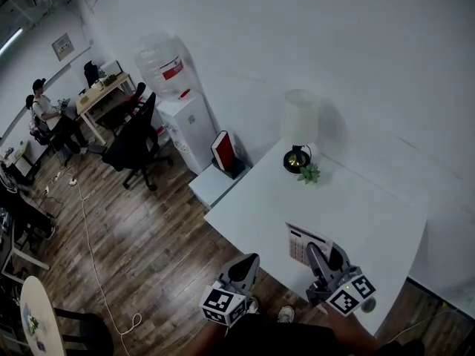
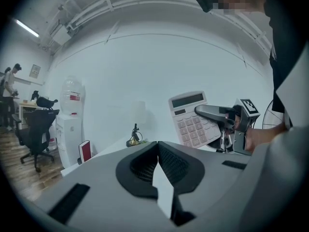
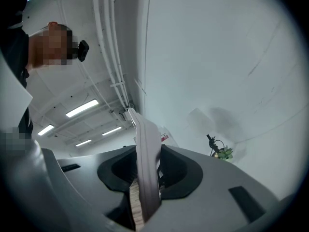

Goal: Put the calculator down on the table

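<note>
A white calculator (image 1: 303,242) with grey and pink keys is held over the near edge of the white table (image 1: 356,206). My right gripper (image 1: 315,252) is shut on its lower part. In the left gripper view the calculator (image 2: 190,120) stands nearly upright, keys facing the camera, with a right finger (image 2: 212,112) across it. It appears edge-on (image 3: 145,144) between the jaws in the right gripper view. My left gripper (image 1: 251,262) hangs just left of the table's near corner, above the floor. Its jaws (image 2: 157,144) meet at the tips and hold nothing.
A white-shaded lamp (image 1: 299,124) and a small green plant (image 1: 309,173) stand at the table's far side. Left of the table are a low white cabinet (image 1: 215,184) with a red book (image 1: 223,150), a water dispenser (image 1: 182,117) and a black office chair (image 1: 133,143). A person (image 1: 44,113) sits far left.
</note>
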`<control>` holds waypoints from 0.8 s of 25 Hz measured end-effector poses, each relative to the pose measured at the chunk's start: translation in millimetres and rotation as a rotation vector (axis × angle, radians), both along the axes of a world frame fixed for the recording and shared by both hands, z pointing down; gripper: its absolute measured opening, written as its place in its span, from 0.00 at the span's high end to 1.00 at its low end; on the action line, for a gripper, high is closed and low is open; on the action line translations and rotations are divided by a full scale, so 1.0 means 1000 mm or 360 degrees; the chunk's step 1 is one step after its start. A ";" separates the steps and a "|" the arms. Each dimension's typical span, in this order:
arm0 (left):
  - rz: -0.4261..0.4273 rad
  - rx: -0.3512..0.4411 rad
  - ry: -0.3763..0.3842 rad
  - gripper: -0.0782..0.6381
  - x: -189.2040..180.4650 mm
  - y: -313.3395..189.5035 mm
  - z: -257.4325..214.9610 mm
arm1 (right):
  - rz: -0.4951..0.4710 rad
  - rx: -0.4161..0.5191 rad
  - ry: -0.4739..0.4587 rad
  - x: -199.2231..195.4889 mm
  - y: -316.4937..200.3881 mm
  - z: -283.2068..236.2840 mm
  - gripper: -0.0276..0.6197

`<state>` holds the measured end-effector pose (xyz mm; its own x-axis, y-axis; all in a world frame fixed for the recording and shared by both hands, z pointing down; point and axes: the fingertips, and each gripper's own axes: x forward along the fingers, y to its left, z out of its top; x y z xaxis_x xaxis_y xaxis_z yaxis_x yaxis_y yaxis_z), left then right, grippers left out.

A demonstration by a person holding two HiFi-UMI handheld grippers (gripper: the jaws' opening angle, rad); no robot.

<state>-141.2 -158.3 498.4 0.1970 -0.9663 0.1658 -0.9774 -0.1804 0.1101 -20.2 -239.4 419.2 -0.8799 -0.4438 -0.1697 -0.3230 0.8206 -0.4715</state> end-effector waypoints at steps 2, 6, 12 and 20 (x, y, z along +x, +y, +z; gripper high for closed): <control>0.0027 -0.0002 0.0016 0.86 -0.002 -0.010 0.000 | 0.0023 -0.0011 -0.0003 -0.001 -0.006 -0.001 0.74; 0.0107 0.0001 0.0030 0.86 -0.008 -0.032 0.000 | 0.0095 -0.0008 -0.0011 -0.004 -0.019 -0.005 0.74; 0.0234 0.0025 0.0014 0.86 -0.012 -0.067 -0.007 | 0.0244 -0.0024 -0.0040 0.000 -0.036 -0.006 0.74; 0.0427 -0.0032 0.0023 0.86 0.001 -0.093 0.010 | 0.0495 -0.0166 -0.0046 0.024 -0.062 0.022 0.74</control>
